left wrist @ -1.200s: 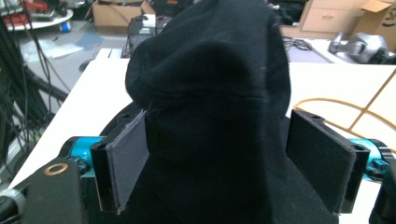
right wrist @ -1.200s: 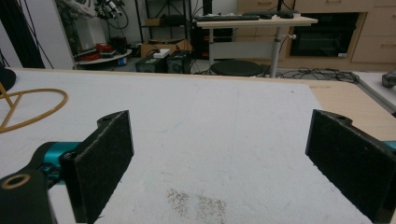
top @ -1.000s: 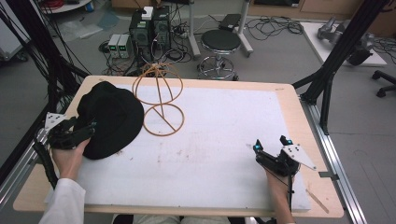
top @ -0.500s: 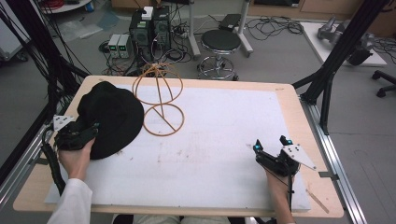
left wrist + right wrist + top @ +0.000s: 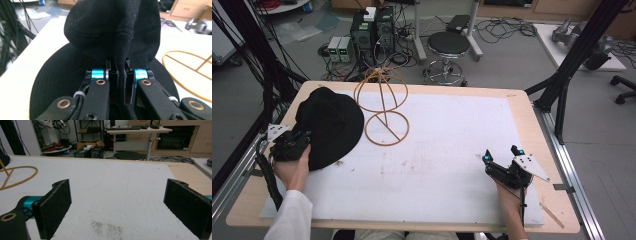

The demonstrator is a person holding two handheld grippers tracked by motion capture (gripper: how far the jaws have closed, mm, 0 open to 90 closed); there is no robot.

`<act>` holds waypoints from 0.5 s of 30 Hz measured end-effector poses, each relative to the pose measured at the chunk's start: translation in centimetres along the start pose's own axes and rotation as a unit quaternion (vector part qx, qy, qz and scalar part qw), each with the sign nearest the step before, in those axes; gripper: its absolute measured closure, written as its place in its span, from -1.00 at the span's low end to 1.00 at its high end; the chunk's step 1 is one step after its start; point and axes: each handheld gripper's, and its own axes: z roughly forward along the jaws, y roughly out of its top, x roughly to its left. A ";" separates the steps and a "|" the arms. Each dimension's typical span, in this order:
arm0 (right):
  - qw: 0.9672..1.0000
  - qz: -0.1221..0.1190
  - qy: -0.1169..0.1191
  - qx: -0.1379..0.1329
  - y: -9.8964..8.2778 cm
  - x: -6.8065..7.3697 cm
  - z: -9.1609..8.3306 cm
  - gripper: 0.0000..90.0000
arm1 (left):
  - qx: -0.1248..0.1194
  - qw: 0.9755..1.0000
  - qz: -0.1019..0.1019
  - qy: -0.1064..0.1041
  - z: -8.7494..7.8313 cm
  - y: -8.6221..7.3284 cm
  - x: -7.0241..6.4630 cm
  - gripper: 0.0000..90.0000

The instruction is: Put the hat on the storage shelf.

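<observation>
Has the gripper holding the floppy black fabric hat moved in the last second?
Yes. The left gripper has slid toward the person, away from the wooden wire hat stand, dragging the black hat slightly.

- Round black stool (image 5: pixel 448 44) on the floor beyond the counter (image 5: pixel 522 107).
- Computer boxes (image 5: pixel 372 27) and tangled cables (image 5: pixel 502 27) behind.
- Office chair base (image 5: pixel 624 90) at far right.
</observation>
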 end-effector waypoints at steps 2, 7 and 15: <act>1.000 0.000 0.000 -0.001 0.0 0.0 0.0 -0.85 | -0.002 1.000 0.007 0.001 0.0 0.0 0.0 0.94; 1.000 0.001 0.000 -0.002 0.0 0.0 0.0 -0.85 | -0.012 0.999 0.030 0.000 -0.1 -0.1 -0.2 0.94; 1.000 0.000 0.000 -0.002 0.0 0.1 0.0 -0.85 | -0.017 1.000 0.017 0.001 -0.7 0.2 0.6 0.94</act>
